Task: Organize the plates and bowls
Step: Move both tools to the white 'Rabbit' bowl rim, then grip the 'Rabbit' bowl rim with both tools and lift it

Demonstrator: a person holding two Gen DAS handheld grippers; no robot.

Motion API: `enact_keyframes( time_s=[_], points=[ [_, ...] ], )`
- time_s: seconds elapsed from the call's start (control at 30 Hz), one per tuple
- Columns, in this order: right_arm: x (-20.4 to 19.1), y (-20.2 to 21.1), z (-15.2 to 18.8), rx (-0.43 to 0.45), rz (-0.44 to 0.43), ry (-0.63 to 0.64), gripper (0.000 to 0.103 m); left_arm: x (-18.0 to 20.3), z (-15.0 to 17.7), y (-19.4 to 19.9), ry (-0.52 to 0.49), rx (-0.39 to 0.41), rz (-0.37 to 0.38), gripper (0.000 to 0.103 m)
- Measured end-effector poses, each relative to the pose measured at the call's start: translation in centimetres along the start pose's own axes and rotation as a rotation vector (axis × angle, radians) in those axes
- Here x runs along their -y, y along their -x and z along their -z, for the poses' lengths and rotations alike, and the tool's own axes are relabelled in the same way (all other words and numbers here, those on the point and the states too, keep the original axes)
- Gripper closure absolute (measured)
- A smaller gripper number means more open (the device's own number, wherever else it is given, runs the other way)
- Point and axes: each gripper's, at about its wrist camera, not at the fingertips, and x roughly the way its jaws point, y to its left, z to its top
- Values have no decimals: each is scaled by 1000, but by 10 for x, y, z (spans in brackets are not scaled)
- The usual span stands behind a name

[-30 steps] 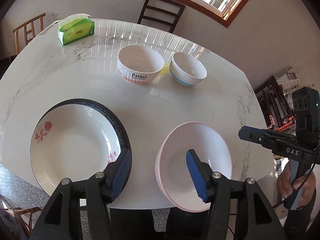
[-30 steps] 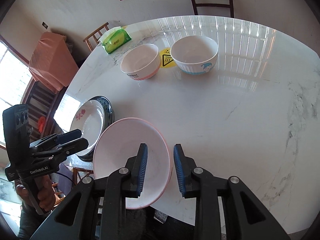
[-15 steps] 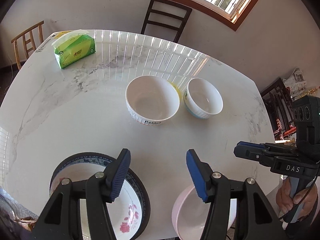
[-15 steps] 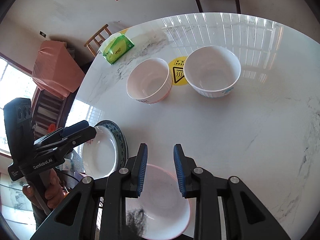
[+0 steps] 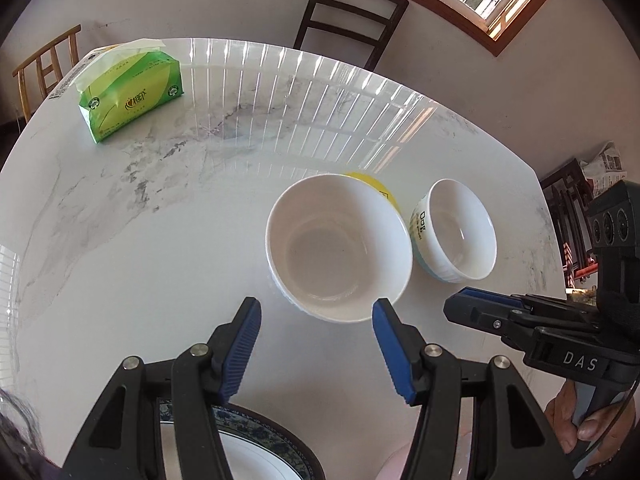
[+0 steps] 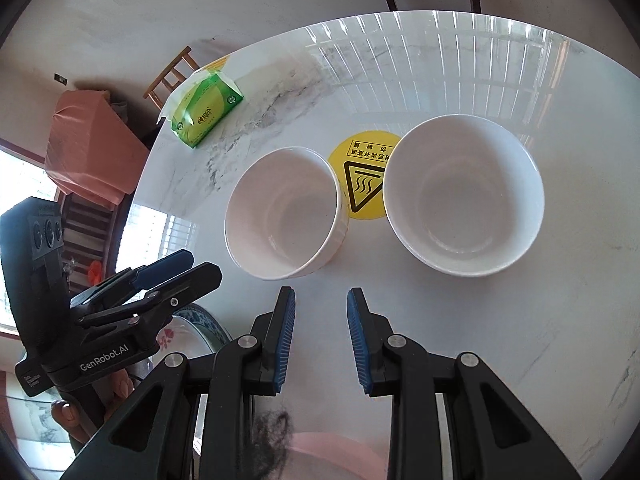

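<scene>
On the far left of the marble worktop (image 5: 120,240) lies a green tissue pack (image 5: 130,94), well apart from the crockery; nearer, at the bottom edge of the left wrist view, a white plate with a dark patterned rim (image 5: 256,446) sits partly hidden under the left gripper (image 5: 316,320); that gripper's jaws stand released, wide apart, with nothing between them, its right blue pad just at the near rim of the ribbed white bowl (image 5: 338,248); behind this bowl a yellow warning sticker (image 6: 362,178) lies flat on the worktop, between it and the second bowl; to the right stands the blue-banded bowl (image 5: 458,230), upright and empty, near the first bowl but not touching it; further right the right gripper (image 6: 320,312) hovers low over bare worktop, its jaws narrowly parted and holding nothing, pointing at the gap between the two bowls; a pink plate (image 6: 332,454) shows beneath it at the bottom edge; a hand (image 5: 588,420) grips its handle.
</scene>
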Motion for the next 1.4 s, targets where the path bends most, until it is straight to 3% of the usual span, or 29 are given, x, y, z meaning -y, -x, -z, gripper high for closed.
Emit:
enact_keyframes(
  time_s=[0.63,0.67,0.73,0.83,1.1,1.4],
  points=[
    [-7,-45,-26,-28,100,12,77,-15,-21,-47,27,-32,-49,44],
    [-7,-47,-26,-30,102,15,77,-17,-20,-49,45,-36,-38,46],
    [-9,-54,-26,-47,105,30,78,-21,-19,-54,87,-36,-22,73],
    [-11,-58,-25,-33,129,59,80,-26,-19,-58,110,-35,-62,88],
    [-13,-47,-19,-7,118,92,84,-21,-6,-38,131,0,-58,88],
    [-21,1,10,37,82,126,85,0,25,12,135,61,-27,88]
  ],
)
